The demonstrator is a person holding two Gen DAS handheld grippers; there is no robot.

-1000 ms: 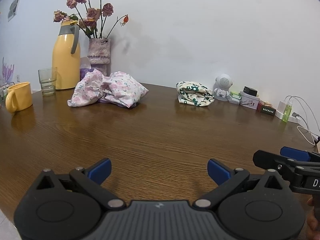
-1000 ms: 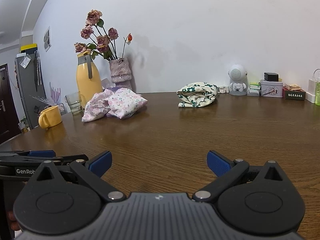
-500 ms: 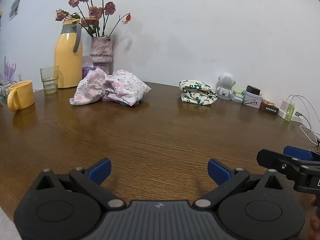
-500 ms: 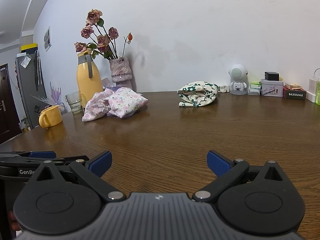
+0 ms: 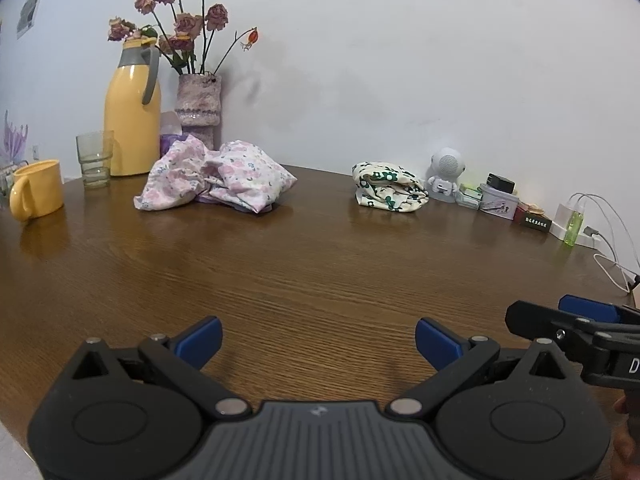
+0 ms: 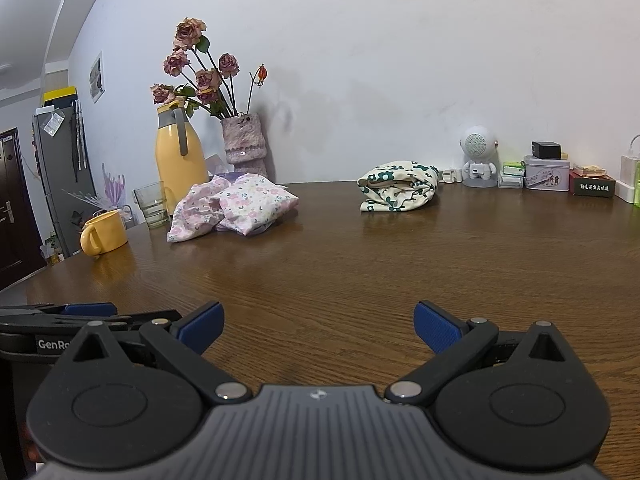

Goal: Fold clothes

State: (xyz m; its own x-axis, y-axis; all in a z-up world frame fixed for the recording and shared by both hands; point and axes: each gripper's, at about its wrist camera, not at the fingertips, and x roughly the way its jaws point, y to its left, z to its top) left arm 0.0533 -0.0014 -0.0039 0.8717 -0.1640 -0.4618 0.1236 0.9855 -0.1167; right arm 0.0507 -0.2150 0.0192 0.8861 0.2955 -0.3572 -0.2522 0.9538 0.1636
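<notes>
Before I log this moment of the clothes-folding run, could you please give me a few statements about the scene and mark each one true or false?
1. Both the left gripper and the right gripper are open and hold nothing. True.
2. The pink floral garment lies neatly folded. False: it is a crumpled heap.
3. The green-patterned garment lies to the right of the pink one, apart from it. True.
4. The yellow mug stands on the green-patterned garment. False: it stands on the bare wooden table, at the far left.
5. The drinking glass stands in front of the yellow thermos jug. True.
</notes>
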